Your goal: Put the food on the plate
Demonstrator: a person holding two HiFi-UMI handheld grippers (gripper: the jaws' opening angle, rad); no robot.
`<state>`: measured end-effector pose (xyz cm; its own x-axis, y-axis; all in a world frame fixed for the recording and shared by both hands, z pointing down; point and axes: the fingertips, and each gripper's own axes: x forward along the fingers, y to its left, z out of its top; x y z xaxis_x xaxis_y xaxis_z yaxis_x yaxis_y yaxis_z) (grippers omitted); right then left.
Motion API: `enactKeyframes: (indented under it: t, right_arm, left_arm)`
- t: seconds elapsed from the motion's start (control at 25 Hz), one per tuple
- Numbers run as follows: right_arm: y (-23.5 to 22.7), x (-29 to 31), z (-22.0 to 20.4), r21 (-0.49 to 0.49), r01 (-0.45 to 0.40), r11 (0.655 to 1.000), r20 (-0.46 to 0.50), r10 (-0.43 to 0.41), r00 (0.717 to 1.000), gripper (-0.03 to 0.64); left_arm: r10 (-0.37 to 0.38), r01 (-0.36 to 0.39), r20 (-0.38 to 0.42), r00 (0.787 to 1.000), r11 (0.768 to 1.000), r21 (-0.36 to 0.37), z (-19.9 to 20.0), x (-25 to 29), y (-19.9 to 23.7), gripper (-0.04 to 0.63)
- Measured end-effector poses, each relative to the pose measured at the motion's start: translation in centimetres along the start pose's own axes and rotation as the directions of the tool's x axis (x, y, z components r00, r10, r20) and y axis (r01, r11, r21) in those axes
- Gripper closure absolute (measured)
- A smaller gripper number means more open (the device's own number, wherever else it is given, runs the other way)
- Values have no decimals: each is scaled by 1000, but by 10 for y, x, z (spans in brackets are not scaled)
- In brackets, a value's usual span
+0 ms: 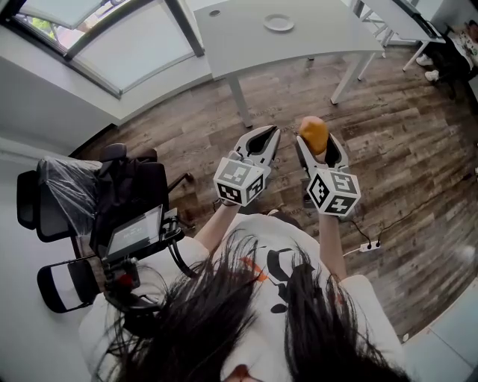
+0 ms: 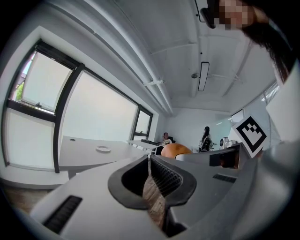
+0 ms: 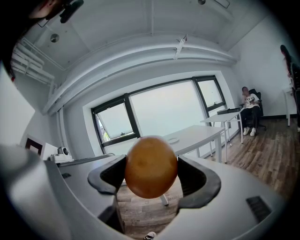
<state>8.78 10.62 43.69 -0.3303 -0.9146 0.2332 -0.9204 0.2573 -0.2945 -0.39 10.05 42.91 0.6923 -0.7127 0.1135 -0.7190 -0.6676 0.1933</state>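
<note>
Holding: my right hand-held gripper (image 1: 317,142) is clenched on the food (image 3: 151,166), a round orange-brown piece, up in the air over the floor (image 1: 418,142).
Left hand-held gripper (image 2: 150,174): jaws pressed together on nothing, just beside the right one.
Around: the plate (image 1: 278,23) sits on a white table (image 1: 239,45), well apart from me, with floor between. A plastic-wrapped chair (image 1: 60,190) and a screen (image 1: 134,231) stand at my left, a power strip (image 1: 367,245) at my right.
Room: wood planks, large windows (image 1: 112,37), white ceiling.
Hard to make out: I cannot tell the kind of food, and the people (image 3: 248,101) at the far end are tiny.
</note>
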Motion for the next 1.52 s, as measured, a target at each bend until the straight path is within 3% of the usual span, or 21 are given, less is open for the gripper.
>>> enactKeyframes:
  t: [0.24, 0.52, 0.8, 1.08, 1.52]
  right_arm:
    - [-14, 4, 2, 25, -2, 1000, 6, 2, 1000, 265]
    - [-8, 21, -3, 43, -12, 999, -9, 13, 1000, 265]
    - [-30, 39, 5, 52, 26, 998, -6, -25, 1000, 265]
    - [-50, 82, 20, 39, 49, 998, -11, -48, 999, 264]
    - [-64, 186, 46, 47, 87, 995, -49, -85, 995, 265]
  left_arm:
    - [15, -15, -12, 1000, 1000, 24, -2, 6, -3, 588]
    - [53, -53, -31, 998, 998, 16, 0, 4, 23, 588]
    - [-4, 5, -47, 999, 1000, 18, -1, 38, 25, 588]
    - [-23, 24, -43, 999, 1000, 14, 6, 83, 59, 588]
    - [-49, 49, -67, 997, 999, -3, 28, 151, 146, 588]
